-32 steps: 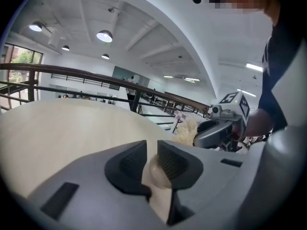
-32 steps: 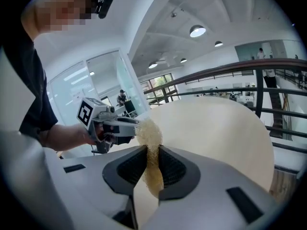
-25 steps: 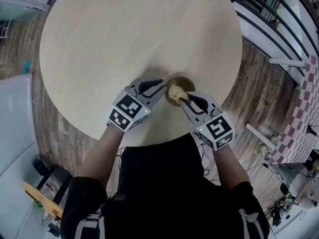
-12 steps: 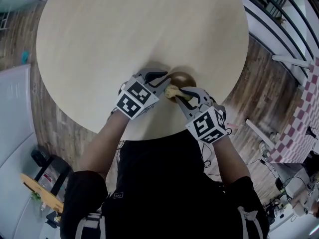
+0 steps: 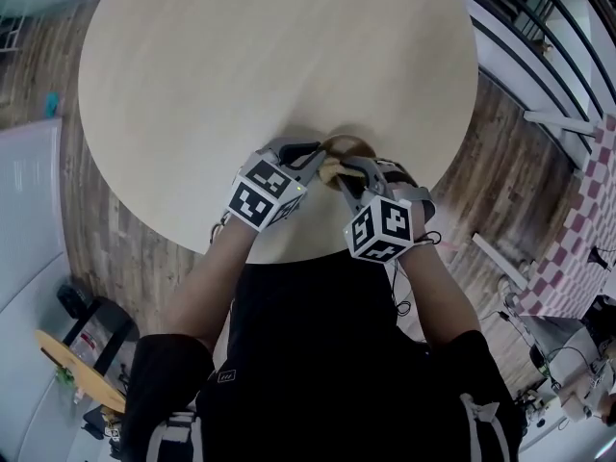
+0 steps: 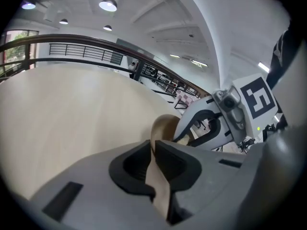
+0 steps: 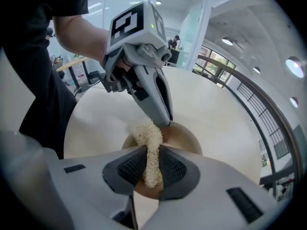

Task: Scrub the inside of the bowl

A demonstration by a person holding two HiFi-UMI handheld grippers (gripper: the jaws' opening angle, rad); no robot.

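Observation:
A small tan bowl (image 5: 348, 147) sits on the round pale table (image 5: 241, 65) near its front edge. My left gripper (image 5: 316, 159) is shut on the bowl's rim (image 6: 160, 143), which runs between its jaws in the left gripper view. My right gripper (image 5: 345, 175) is shut on a pale fibrous scrubber (image 7: 149, 153), pressed into the bowl (image 7: 184, 137). In the right gripper view the scrubber's tuft pokes out over the bowl's inside, just below the left gripper's fingers (image 7: 158, 97). The right gripper (image 6: 180, 139) shows beyond the bowl in the left gripper view.
A dark railing (image 5: 539, 17) runs along the upper right over wooden flooring (image 5: 500, 162). A checked cloth (image 5: 577, 239) lies at the far right. White furniture (image 5: 24, 248) stands on the left beside a yellow object (image 5: 77, 373).
Both grippers and the bowl have shifted slightly left. The right gripper's marker cube has swung inward toward the left one, with the scrubber moving inside the bowl. Both stay shut.

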